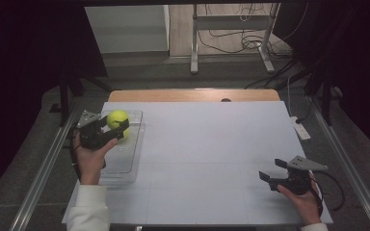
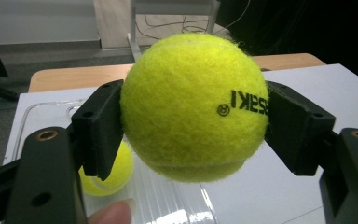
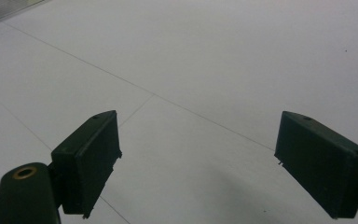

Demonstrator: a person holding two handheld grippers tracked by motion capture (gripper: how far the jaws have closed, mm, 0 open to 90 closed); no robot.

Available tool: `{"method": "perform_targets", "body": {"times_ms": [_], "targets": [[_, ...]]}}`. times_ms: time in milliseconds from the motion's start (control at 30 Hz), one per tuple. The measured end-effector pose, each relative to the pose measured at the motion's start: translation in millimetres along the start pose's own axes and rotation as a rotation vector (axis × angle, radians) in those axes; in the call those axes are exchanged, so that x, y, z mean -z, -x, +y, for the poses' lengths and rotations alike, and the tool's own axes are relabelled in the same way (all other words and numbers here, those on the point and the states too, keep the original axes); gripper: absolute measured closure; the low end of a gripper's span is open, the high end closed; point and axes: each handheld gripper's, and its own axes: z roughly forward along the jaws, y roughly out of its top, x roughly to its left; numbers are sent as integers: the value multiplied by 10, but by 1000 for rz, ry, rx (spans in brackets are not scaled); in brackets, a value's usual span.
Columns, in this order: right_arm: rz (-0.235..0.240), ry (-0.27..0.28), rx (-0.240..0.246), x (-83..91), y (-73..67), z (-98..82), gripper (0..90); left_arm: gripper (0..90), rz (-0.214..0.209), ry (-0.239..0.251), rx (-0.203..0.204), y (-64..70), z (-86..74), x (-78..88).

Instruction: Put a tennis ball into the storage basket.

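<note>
High view: left gripper [image 1: 117, 128] clamps ball [image 1: 117, 118] above tray [image 1: 125, 166], 2nd ball [image 1: 125, 133] just below; right gripper [image 1: 272, 170] wide, empty, well apart.

Both grippers [image 1: 110, 129] [image 1: 273, 170] are black, each topped by a grey three-cornered plate; brass-ringed holes mark the jaw arms. A white sleeve [image 1: 87, 209] shows at lower left.

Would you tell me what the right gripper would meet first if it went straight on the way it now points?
Probably the white table: the open right gripper looks along bare surface, with nothing standing ahead, though its tilt is hard to judge.
</note>
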Motion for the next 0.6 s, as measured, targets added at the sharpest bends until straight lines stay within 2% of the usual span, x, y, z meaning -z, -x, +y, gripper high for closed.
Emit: {"method": "perform_targets", "body": {"times_ms": [133, 433, 600], "targets": [[0, -1, -1, -3, 1, -1, 140, 269, 21, -9, -3, -35, -22, 27], [0, -5, 0, -9, -1, -1, 140, 269, 33, -16, 8, -94, -60, 77], [0, -5, 0, -10, -2, -1, 140, 269, 53, -28, 8, -122, -79, 91]]}}
